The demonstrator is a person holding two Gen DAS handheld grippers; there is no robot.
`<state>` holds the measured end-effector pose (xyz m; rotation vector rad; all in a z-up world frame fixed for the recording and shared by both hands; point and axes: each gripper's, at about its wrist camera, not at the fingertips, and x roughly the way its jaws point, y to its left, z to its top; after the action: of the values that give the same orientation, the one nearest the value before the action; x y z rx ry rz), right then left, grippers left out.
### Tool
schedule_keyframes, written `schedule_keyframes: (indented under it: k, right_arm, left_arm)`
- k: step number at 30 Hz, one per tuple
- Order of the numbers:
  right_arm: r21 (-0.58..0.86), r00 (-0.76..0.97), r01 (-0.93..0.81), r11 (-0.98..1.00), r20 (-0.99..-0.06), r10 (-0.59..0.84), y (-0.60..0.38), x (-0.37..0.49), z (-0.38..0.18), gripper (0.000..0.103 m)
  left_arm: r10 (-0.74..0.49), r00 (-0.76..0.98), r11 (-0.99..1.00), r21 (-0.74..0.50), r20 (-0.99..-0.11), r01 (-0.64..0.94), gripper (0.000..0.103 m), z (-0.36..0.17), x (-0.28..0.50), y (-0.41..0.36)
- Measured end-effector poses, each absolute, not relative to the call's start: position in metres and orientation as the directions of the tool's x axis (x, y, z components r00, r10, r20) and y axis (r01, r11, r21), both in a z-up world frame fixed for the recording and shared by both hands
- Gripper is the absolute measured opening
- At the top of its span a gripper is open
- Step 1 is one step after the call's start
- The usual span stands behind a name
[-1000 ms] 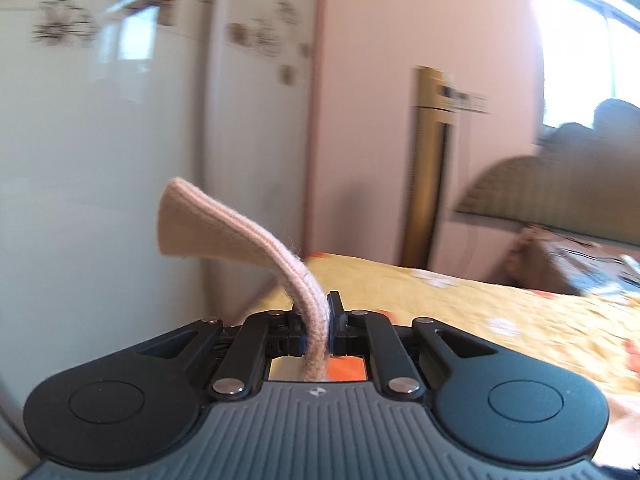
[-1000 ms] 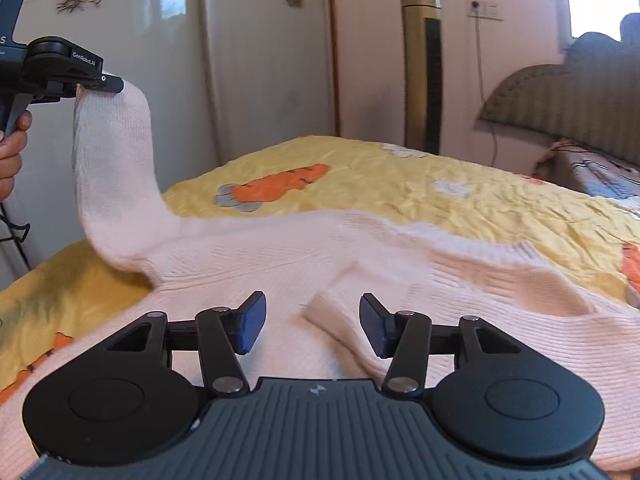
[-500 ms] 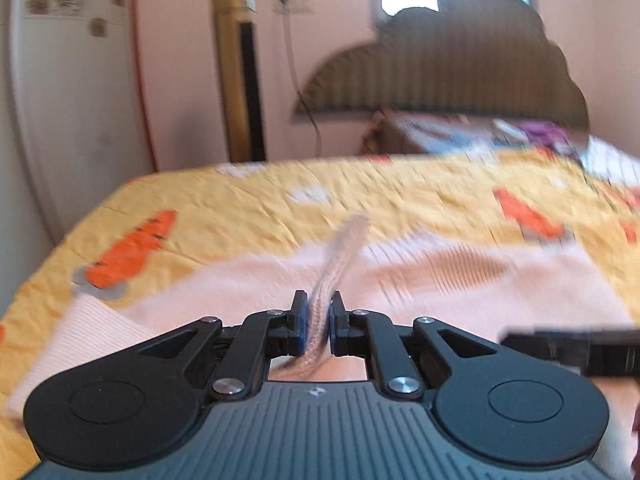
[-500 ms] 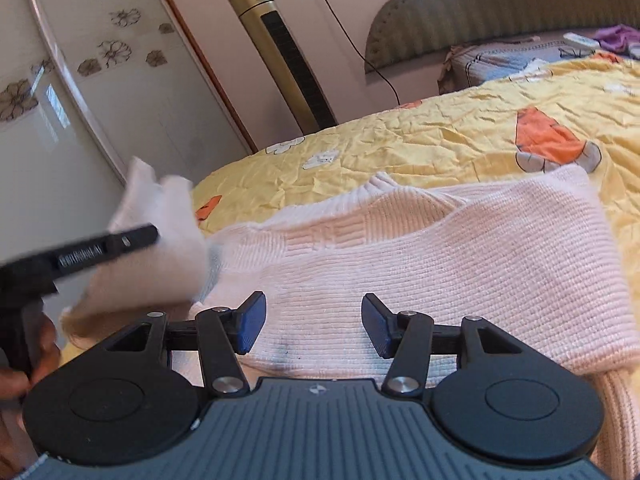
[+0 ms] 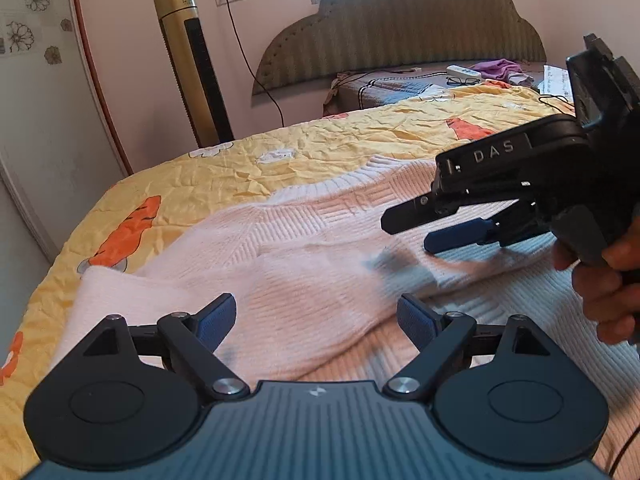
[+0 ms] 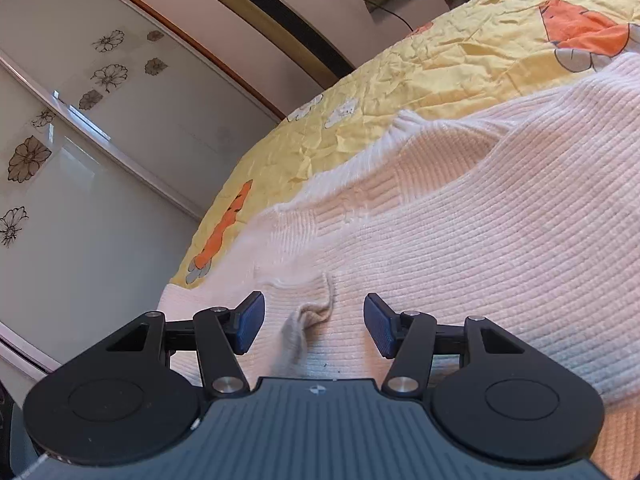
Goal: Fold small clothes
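Two grippers over soft pale-pink ribbed knit sweater (image 5: 320, 264) on bed: left gripper (image 5: 316, 318) opening, empty; right gripper (image 6: 314, 326) spread, empty. Limp, light; pinch hem.

You're in a home bedroom: a bed with a wrinkled yellow bedspread (image 5: 320, 160) printed with orange shapes fills the middle of the frame, a scalloped padded headboard (image 5: 400, 28) sits upper right, a gold tower fan (image 5: 192, 64) stands upper left, beside a flower-patterned sliding wardrobe door (image 6: 80, 140).
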<state>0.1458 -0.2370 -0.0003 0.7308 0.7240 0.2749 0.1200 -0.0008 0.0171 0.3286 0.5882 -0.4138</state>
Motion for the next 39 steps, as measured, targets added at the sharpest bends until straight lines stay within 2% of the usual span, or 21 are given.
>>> schedule_keyframes:
  k: [5,7,10,11,15,19,21,24,29,39]
  right_arm:
    - [0.722,0.69,-0.009,0.692,-0.496,0.526,-0.222,0.152,-0.006,0.061]
    - [0.718,0.688,-0.017,0.696,-0.496,0.529,-0.214,0.154,-0.008,0.058]
    - [0.72,0.697,-0.001,0.694,-0.497,0.517,-0.205,0.16,-0.009,0.028]
    - [0.722,0.696,0.022,0.691,-0.507,0.508,-0.203,0.163,-0.011,0.011]
    - [0.668,0.755,0.01,0.744,-0.493,0.433,-0.2,0.163,0.004,0.01]
    - [0.512,0.838,0.018,0.859,-0.476,0.266,-0.21,0.153,0.039,0.01]
    - [0.44,0.86,0.06,0.896,-0.478,0.177,-0.223,0.147,0.048,0.01]
    - [0.384,0.872,0.129,0.914,-0.484,0.08,-0.249,0.137,0.051,0.01]
    - [0.386,0.843,0.205,0.899,-0.536,0.038,-0.281,0.125,0.031,0.01]
    - [0.302,0.82,0.17,0.938,-0.571,0.035,-0.267,0.139,0.015,0.01]
  left_arm:
    - [-0.27,0.744,0.913,0.082,-0.611,0.399,0.088,0.018,0.109,0.03]
    - [-0.272,0.749,0.92,0.064,-0.604,0.386,0.088,0.018,0.107,0.036]
    - [-0.224,0.762,0.932,0.094,-0.608,0.349,0.088,0.019,0.11,0.035]
    - [-0.208,0.765,0.936,0.103,-0.609,0.336,0.088,0.02,0.112,0.036]
    - [-0.166,0.792,0.95,0.12,-0.588,0.288,0.088,0.028,0.116,0.047]
    - [-0.079,0.826,0.963,0.17,-0.558,0.207,0.088,0.029,0.12,0.06]
    - [-0.047,0.82,0.969,0.172,-0.57,0.175,0.088,0.026,0.124,0.067]
    - [-0.047,0.79,0.983,0.112,-0.611,0.145,0.088,0.022,0.133,0.082]
    - [-0.058,0.758,0.993,0.043,-0.65,0.113,0.088,0.017,0.143,0.095]
    - [-0.031,0.736,0.995,0.05,-0.677,0.088,0.088,0.012,0.144,0.094]
